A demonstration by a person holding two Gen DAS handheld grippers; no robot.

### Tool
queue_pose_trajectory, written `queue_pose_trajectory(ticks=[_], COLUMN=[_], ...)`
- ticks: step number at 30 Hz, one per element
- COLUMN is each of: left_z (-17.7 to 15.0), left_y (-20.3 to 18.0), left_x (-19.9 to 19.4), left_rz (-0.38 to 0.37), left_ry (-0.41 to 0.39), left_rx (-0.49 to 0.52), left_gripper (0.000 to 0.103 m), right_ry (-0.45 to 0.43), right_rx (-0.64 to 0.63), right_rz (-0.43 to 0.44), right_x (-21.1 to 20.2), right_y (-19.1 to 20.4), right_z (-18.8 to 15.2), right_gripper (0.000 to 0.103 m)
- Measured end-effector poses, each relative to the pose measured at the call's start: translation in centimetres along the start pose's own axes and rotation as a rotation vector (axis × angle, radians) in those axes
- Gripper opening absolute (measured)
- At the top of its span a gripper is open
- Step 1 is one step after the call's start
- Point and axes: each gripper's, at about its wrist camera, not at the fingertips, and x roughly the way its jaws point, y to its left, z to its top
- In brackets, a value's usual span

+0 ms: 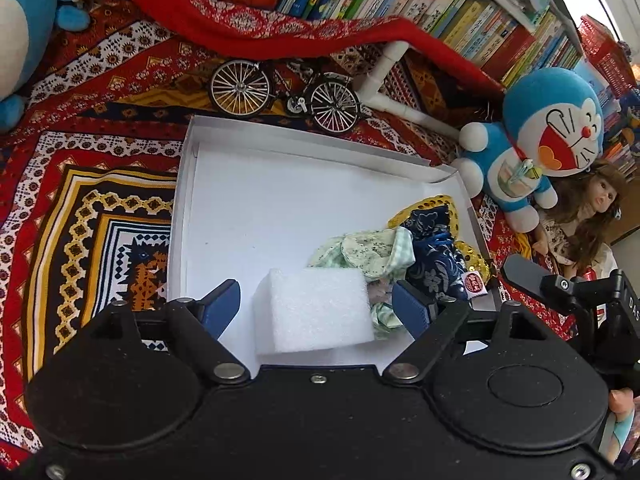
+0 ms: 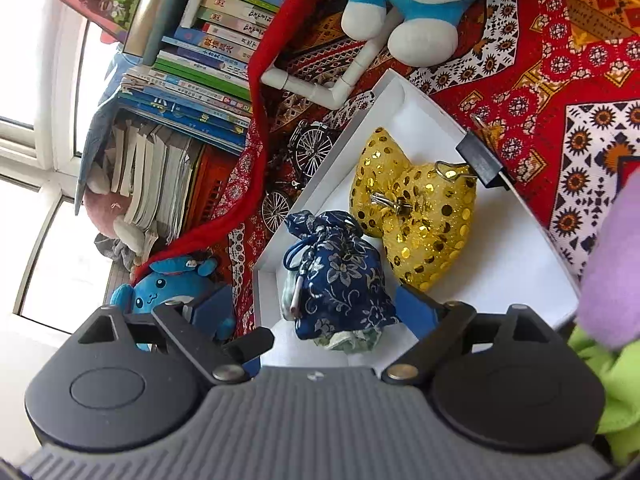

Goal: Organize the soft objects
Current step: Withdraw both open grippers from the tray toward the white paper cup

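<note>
Left wrist view: the white box lies on the patterned cloth, one half of its floor bare.
Foam block: it sits in the box between the fingers of the left gripper; the jaws stand apart and do not touch it.
Blue pouch: it rests in the box on a green cloth, with the gold sequin pouch touching it; the right gripper is wide apart around it, not pressing.
Done: four soft things seem already stored.
Left: the cat plush and the doll are outside the box.
</note>
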Motion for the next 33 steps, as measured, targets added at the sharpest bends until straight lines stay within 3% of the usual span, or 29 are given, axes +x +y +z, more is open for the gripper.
queue_pose_trajectory(ticks=[15, 29, 33], left_z=[-3.5, -7.2, -8.1], left_y=[-0.7, 1.1, 1.9], left_x=[-5.6, -9.9, -10.6], left_rz=[-0.028, -0.020, 0.000], left_ry=[-0.097, -0.159, -0.176], left_rx=[0.055, 0.082, 0.085], left_gripper=[0.084, 0.085, 0.085], right_ry=[0.008, 0.092, 0.097], right_rx=[-0.301, -0.381, -0.399], right_rz=[-0.082, -0.153, -0.180], right_x=[-3.1, -4.6, -4.7], right_y=[2.8, 3.8, 4.0], right_z=[-2.7, -4.5, -4.8], right_gripper=[0.095, 0.095, 0.090])
